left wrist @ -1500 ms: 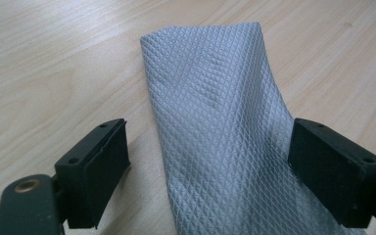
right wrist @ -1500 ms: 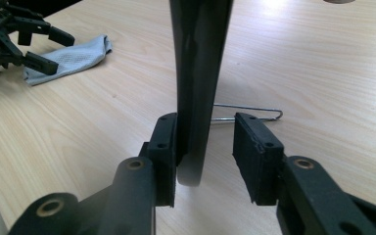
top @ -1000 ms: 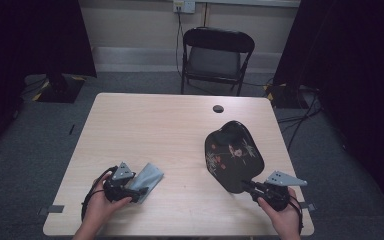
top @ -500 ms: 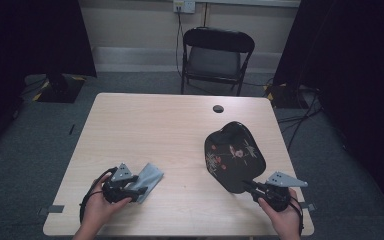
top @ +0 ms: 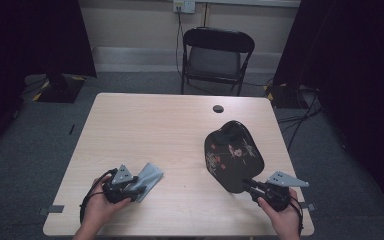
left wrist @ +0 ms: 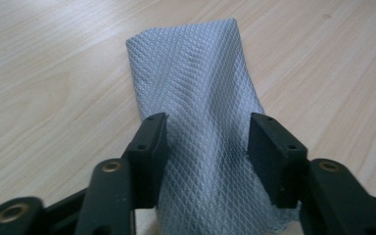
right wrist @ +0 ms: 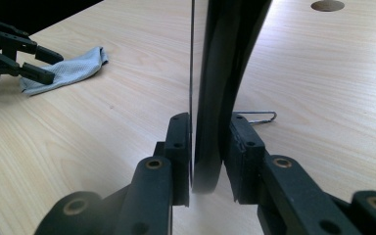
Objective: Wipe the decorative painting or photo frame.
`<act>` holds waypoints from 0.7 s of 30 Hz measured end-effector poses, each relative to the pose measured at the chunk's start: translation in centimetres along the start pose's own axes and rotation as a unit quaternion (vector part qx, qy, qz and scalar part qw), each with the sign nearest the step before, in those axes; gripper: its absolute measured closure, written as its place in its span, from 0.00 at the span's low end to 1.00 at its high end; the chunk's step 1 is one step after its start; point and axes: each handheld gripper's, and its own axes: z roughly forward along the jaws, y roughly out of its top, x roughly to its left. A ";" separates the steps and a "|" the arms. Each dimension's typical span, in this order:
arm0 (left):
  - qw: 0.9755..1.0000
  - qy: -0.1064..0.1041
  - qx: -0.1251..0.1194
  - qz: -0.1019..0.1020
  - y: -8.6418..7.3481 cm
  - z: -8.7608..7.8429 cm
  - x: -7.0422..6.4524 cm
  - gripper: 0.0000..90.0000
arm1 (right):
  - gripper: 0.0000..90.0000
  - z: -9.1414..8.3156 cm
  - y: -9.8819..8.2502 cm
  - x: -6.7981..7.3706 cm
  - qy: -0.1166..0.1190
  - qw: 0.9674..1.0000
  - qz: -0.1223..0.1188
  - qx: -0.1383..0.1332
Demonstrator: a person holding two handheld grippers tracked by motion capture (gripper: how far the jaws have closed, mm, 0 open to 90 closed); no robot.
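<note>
A grey waffle-weave cloth [top: 150, 176] [left wrist: 196, 98] [right wrist: 73, 68] lies on the table near its front left. My left gripper [top: 141, 186] [left wrist: 205, 132] [right wrist: 46, 64] straddles the cloth's near end. Its jaws have just been closing, with a stretch of cloth still between the pads. A black flower-painted panel [top: 232, 155] [right wrist: 230, 58] stands tilted at the front right on a wire prop [right wrist: 262, 117]. My right gripper [top: 246, 184] [right wrist: 208, 132] has its jaws around the panel's lower edge. They have just been opening, and a thin gap shows at the right pad.
The light wooden table [top: 155, 130] has a round cable hole [top: 218, 108] [right wrist: 327, 5] near its far edge. A black folding chair [top: 217, 55] stands behind the table. Dark curtains hang on both sides.
The left gripper's jaws have drawn closer together over the cloth. The panel and the right hand stay where they were.
</note>
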 end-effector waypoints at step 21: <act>0.999 -0.038 0.005 -0.021 2.9 0.1 -1.1 0.86 | 0.86 -1.0 -0.1 -0.3 0.002 1.000 0.017 -0.009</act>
